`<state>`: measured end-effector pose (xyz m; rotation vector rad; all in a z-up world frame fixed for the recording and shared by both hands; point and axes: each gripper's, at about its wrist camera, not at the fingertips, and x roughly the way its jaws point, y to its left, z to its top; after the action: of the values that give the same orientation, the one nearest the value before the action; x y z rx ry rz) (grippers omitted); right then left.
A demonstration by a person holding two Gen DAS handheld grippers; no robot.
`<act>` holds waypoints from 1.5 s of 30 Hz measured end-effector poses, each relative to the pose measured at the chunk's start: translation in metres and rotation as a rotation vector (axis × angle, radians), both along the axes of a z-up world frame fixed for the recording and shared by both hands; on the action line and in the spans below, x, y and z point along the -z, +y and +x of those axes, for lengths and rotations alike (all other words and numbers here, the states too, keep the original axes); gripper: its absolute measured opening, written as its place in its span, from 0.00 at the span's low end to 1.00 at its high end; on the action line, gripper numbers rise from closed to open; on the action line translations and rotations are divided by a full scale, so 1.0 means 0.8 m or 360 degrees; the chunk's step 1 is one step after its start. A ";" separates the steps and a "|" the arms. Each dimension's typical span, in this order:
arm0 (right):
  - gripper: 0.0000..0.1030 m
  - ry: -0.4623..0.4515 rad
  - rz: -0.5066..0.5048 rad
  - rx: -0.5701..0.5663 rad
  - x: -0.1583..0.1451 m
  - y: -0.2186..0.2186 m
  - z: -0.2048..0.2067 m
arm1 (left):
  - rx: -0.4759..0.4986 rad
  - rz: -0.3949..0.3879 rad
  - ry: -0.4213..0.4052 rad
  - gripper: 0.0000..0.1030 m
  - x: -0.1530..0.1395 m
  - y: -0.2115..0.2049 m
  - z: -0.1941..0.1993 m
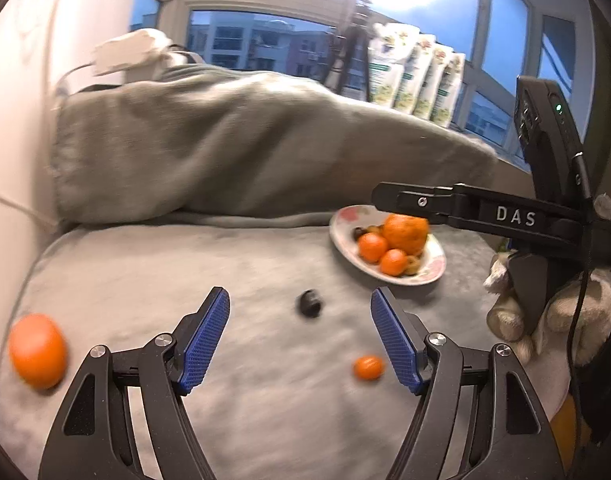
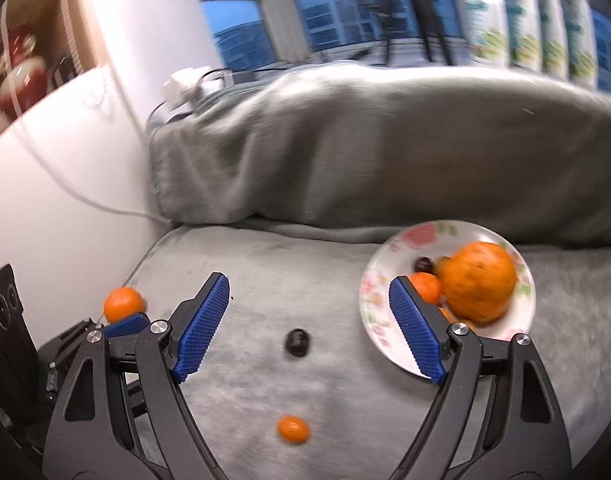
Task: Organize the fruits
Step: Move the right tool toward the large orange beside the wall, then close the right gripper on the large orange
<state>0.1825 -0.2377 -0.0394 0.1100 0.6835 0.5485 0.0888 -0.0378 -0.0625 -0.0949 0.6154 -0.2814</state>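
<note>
A flowered plate (image 1: 434, 270) on the grey cushion holds a large orange (image 1: 405, 234), two small oranges and some dark fruits. On the cushion lie a dark fruit (image 1: 310, 303), a small orange (image 1: 368, 367) and a bigger orange (image 1: 37, 350) at the far left. My left gripper (image 1: 300, 295) hovers open above the dark fruit, nothing between its fingers. My right gripper (image 2: 309, 282) is open too and holds nothing, with the plate (image 2: 425, 236) behind its right finger, the dark fruit (image 2: 297, 342) and small orange (image 2: 292, 430) below it.
A heaped grey blanket (image 1: 245, 140) rises behind the cushion. A white wall with a cable (image 2: 65, 184) bounds the left side. Packets (image 1: 417, 76) stand on the window sill at the back. A gloved hand (image 1: 553, 312) holds the right gripper's handle at the right.
</note>
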 end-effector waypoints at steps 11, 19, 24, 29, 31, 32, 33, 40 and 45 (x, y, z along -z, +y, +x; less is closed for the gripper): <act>0.82 -0.0031 -0.0067 -0.0259 0.002 0.105 -0.007 | -0.0264 0.0012 0.0037 0.71 0.029 0.089 -0.032; 0.82 0.0033 -0.0142 -0.0436 0.020 0.179 -0.007 | -0.0463 -0.0035 0.0073 0.71 0.051 0.157 -0.057; 0.82 0.0103 -0.0182 -0.0578 0.033 0.227 -0.007 | -0.0539 -0.0084 0.0095 0.71 0.063 0.192 -0.065; 0.82 0.0191 -0.0174 -0.0688 0.047 0.269 -0.006 | -0.0592 -0.0110 0.0129 0.71 0.072 0.214 -0.067; 0.82 0.0229 -0.0166 -0.0723 0.052 0.283 -0.004 | -0.0608 -0.0116 0.0145 0.71 0.076 0.222 -0.066; 0.82 0.0248 -0.0162 -0.0739 0.056 0.291 -0.004 | -0.0611 -0.0121 0.0149 0.71 0.077 0.225 -0.065; 0.82 0.0266 -0.0160 -0.0753 0.059 0.298 -0.004 | -0.0613 -0.0123 0.0154 0.71 0.078 0.228 -0.065; 0.82 0.0391 -0.0115 -0.0860 0.081 0.345 0.001 | -0.0624 -0.0199 0.0194 0.71 0.088 0.243 -0.057; 0.82 0.0524 -0.0018 -0.0910 0.096 0.364 0.015 | -0.0659 -0.0254 0.0224 0.71 0.095 0.253 -0.049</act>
<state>0.1945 0.0538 -0.1164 -0.0100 1.0479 1.0896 0.0497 0.1649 -0.1387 -0.3932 0.6963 0.0792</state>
